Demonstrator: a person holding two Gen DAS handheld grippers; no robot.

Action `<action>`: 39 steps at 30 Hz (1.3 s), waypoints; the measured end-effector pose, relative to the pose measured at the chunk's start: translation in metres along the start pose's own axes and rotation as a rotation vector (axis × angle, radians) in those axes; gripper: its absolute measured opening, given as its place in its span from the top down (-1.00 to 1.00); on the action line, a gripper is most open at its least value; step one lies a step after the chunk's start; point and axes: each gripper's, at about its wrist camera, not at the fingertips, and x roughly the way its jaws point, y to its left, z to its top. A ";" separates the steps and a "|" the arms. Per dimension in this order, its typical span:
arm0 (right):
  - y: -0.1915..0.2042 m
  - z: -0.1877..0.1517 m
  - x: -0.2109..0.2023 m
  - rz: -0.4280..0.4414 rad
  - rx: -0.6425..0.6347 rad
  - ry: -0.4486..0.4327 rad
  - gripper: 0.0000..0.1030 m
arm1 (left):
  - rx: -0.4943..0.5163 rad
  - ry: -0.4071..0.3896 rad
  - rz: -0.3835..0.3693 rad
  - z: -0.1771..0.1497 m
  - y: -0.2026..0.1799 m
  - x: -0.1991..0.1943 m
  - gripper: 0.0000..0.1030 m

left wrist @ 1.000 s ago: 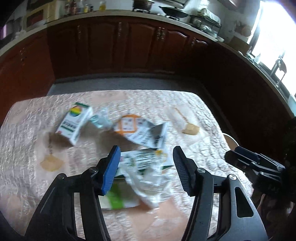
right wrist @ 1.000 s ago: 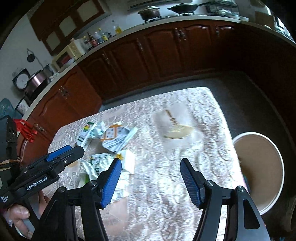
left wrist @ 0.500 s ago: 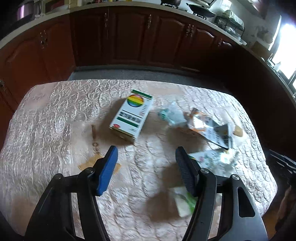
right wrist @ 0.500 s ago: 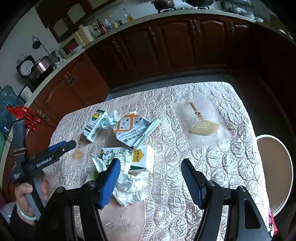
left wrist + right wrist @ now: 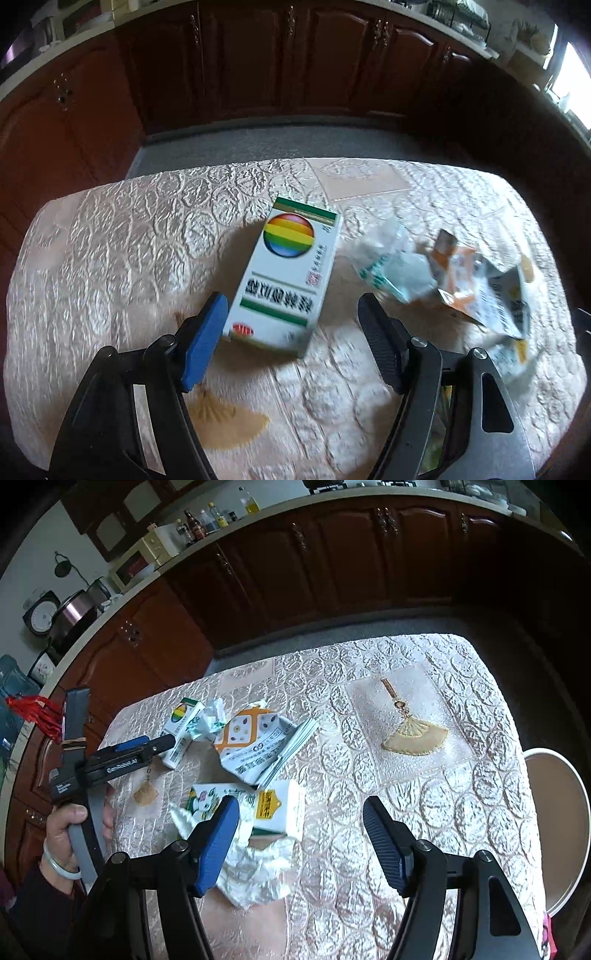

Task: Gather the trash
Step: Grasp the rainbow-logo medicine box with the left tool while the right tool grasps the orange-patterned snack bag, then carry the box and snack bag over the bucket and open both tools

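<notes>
A white box with a rainbow disc (image 5: 291, 266) lies flat on the cream tablecloth (image 5: 110, 258). My left gripper (image 5: 291, 310) hovers at its near end, jaws opening; the box's near end sits between the fingertips and the right pad stands clear of it. To the right lie a crumpled teal-white wrapper (image 5: 391, 266) and a torn orange packet (image 5: 476, 291). My right gripper (image 5: 300, 806) stands open over a white carton with a yellow label (image 5: 275, 805) and crumpled tissue (image 5: 258, 871). The right wrist view shows the left gripper (image 5: 166, 742), held in a hand (image 5: 70, 823), beside the rainbow box (image 5: 181, 720).
A round white-rimmed bin (image 5: 554, 812) stands off the table's right edge. An embroidered fan patch (image 5: 413, 738) marks the cloth on the right. Dark wood cabinets (image 5: 332, 554) run behind the table across a strip of grey floor.
My left gripper has swung left from the carton pile to the rainbow box, come lower, and spread its jaws wider. The right gripper has drifted a little closer to the white carton.
</notes>
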 end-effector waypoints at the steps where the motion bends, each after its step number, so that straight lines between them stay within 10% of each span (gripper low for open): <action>1: 0.000 0.002 0.003 0.002 0.005 0.001 -0.30 | -0.002 0.004 0.007 0.001 0.001 0.004 -0.41; 13: -0.001 0.039 0.073 0.084 0.092 0.078 -0.31 | 0.020 0.054 0.050 0.013 -0.001 0.041 -0.38; 18: -0.008 0.041 0.106 0.136 0.174 0.123 -0.31 | 0.016 0.046 0.037 0.009 0.005 0.047 -0.07; 22: -0.014 0.037 0.111 0.227 0.242 0.087 0.46 | -0.007 0.040 0.008 -0.005 0.015 0.039 0.01; 27: -0.011 0.035 0.096 0.218 0.193 0.042 0.77 | -0.040 0.020 -0.008 -0.020 0.027 0.020 0.04; 39: -0.013 0.024 0.013 0.251 0.125 -0.078 0.79 | -0.071 -0.053 -0.051 -0.049 0.019 -0.053 0.05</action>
